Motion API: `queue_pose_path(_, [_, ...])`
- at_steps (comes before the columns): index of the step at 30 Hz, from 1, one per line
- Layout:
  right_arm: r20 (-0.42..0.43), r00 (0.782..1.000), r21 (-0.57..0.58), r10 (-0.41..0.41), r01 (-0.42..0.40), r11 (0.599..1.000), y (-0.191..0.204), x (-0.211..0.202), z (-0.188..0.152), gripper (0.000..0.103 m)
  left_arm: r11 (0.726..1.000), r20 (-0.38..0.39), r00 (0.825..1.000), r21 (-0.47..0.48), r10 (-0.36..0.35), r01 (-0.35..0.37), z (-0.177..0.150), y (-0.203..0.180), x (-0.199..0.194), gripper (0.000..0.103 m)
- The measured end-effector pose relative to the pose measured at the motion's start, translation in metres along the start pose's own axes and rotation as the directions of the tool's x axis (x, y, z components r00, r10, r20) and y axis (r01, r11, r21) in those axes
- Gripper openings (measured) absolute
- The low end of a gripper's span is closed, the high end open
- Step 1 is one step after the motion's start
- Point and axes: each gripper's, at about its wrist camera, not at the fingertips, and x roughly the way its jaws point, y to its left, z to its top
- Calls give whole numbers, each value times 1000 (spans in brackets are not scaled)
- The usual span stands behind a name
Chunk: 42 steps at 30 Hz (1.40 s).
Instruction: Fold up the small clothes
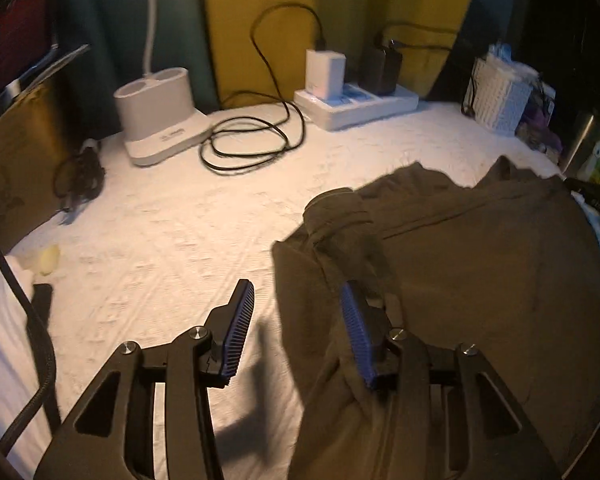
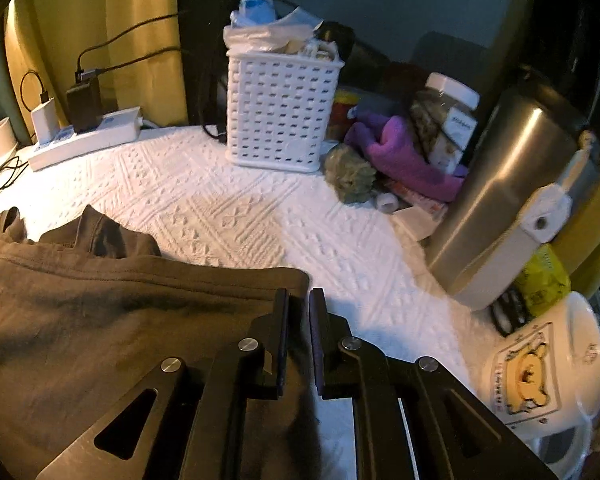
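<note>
- A white textured cloth (image 1: 172, 216) covers the surface across both views, filling the left and middle of the left wrist view.
- The olive-brown garment (image 1: 480, 272) lies on it, taking the lower right of the left wrist view and the lower left of the right wrist view (image 2: 100, 320), its edge rumpled toward the top.
- A steel tumbler (image 2: 504, 196) leans at the right of the right wrist view, with a white bear-print mug (image 2: 540, 372) below it.
- A white perforated basket (image 2: 280, 116) stands at upper centre, with a purple cloth (image 2: 404, 156) to its right.
- The left gripper (image 1: 298, 312) stands partly open; the garment's side edge hangs between its blue pads, unpinched.
- The right gripper (image 2: 299, 320) is nearly shut, with a narrow slit over the garment's corner; whether it pinches cloth is unclear.
- A black cable (image 1: 252, 140) coils at upper centre of the left wrist view.
</note>
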Motion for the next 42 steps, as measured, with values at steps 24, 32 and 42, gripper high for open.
queue_pose_path(24, [-46,996,51,82,-79,996,2,-14,-40,103,960,26,996,264,89,-93,-6,-67,-1,7])
queue_pose_path(32, [-70,992,54,103,-99,994,2,-7,-39,103,963,116,975,170,190,-208,5,-33,-28,7])
queue_pose_path(42, [-74,992,59,104,-100,993,2,-6,-39,103,971,53,969,-13,240,-240,8,43,-21,8])
